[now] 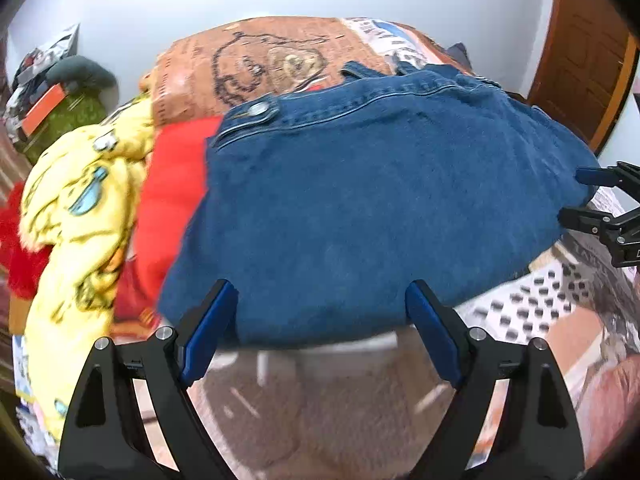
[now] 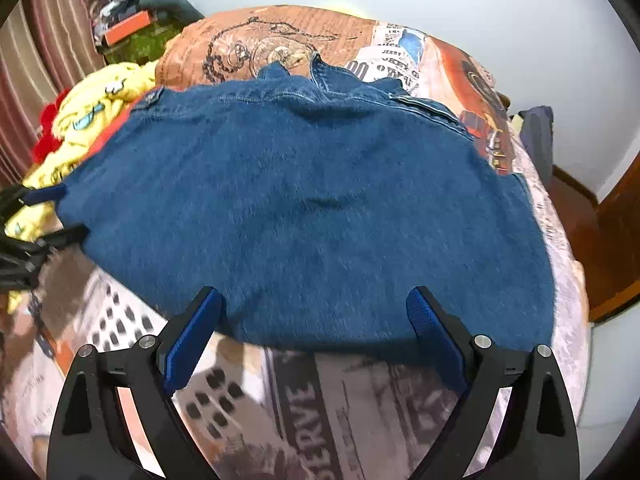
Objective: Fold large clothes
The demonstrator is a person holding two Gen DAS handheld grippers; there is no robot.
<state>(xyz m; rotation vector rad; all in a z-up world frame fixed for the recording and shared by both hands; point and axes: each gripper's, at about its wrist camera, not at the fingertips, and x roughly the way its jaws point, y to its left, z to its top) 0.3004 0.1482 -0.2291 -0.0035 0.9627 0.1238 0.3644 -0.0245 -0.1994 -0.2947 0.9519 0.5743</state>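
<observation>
A large blue denim garment lies spread on a bed with a printed cover; it also fills the right wrist view. A metal button shows at its far left corner. My left gripper is open, jaws wide, hovering over the garment's near edge. My right gripper is open too, over the near edge further right. Each gripper shows in the other's view: the right one at the garment's right edge, the left one at its left edge.
A yellow printed blanket and red cloth are piled left of the denim. A cluttered stand sits at the far left by striped curtains. A wooden door is at right. White wall behind the bed.
</observation>
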